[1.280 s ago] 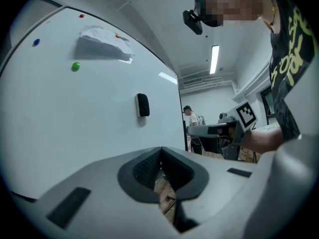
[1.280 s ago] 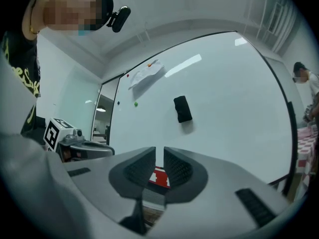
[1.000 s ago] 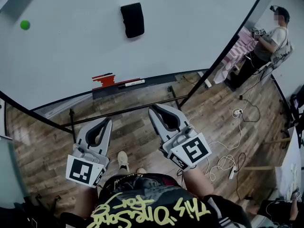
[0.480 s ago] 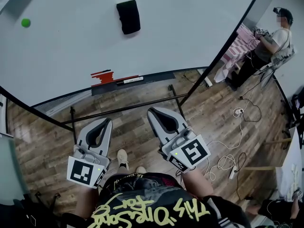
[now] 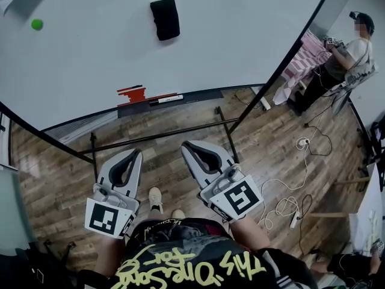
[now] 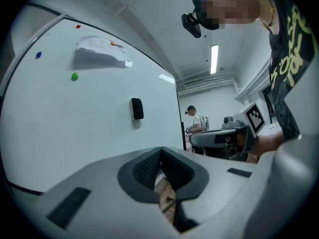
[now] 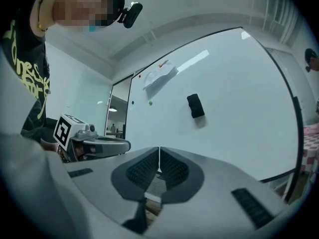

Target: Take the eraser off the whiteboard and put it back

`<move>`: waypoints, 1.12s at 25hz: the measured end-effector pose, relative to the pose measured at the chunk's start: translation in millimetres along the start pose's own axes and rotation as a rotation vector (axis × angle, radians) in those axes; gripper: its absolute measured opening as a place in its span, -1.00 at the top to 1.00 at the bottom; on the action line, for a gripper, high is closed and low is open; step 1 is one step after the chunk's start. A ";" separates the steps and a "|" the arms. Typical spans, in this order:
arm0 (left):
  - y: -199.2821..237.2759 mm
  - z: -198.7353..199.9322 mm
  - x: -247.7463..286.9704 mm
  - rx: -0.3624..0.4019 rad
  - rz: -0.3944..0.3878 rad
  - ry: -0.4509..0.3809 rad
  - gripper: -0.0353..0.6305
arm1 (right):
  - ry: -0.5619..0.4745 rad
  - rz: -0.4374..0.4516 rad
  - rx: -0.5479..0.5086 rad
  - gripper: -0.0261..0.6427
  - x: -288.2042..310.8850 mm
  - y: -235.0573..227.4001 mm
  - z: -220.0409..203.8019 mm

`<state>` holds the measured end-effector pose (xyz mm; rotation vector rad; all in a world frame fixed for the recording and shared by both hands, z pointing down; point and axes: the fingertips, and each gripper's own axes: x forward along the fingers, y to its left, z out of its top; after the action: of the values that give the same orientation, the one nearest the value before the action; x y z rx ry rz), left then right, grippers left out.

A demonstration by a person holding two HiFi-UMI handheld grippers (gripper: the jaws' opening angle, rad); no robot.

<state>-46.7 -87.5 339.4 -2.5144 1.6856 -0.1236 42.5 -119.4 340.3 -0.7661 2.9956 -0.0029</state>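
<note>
A black eraser (image 5: 165,18) (image 6: 137,108) (image 7: 195,105) clings to the whiteboard (image 5: 84,59), well above its tray. Both grippers hover over the wooden floor, a good way short of the board. My left gripper (image 5: 135,153) (image 6: 160,150) is shut, its tips meeting with nothing between them. My right gripper (image 5: 185,145) (image 7: 159,149) is also shut and empty, its pads pressed together. In the right gripper view the eraser sits up and to the right of the jaws.
The board's tray holds a red object (image 5: 133,93) and a marker (image 5: 166,99). A green magnet (image 5: 36,24) and a crumpled paper (image 6: 102,50) stick to the board. A black stand bar (image 5: 162,135) crosses in front. A person (image 5: 349,47) stands at the right; cables (image 5: 283,191) lie on the floor.
My right gripper has shifted a little left and down in the head view. The board and eraser have slid slightly upward in that view. The left gripper has held still.
</note>
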 end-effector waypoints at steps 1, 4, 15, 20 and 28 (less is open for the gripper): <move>-0.1 -0.4 -1.2 0.000 0.001 -0.001 0.87 | 0.003 0.003 -0.001 0.89 0.1 1.8 -0.9; -0.9 -1.0 -3.7 0.001 0.004 -0.004 0.87 | 0.005 0.008 -0.006 0.89 -0.2 5.0 -2.1; -3.1 -1.2 -8.1 0.001 0.001 -0.006 0.87 | -0.001 0.013 0.003 0.89 -2.4 11.6 -2.3; -4.2 -0.2 -7.7 0.003 -0.003 -0.010 0.87 | 0.002 0.020 0.000 0.89 -2.1 13.2 -2.4; -2.9 0.8 -9.3 0.003 0.001 -0.011 0.87 | 0.005 0.032 -0.004 0.89 1.2 16.1 -1.9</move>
<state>-47.5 -77.7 338.9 -2.5071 1.6813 -0.1118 33.7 -105.8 341.9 -0.7191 3.0131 0.0026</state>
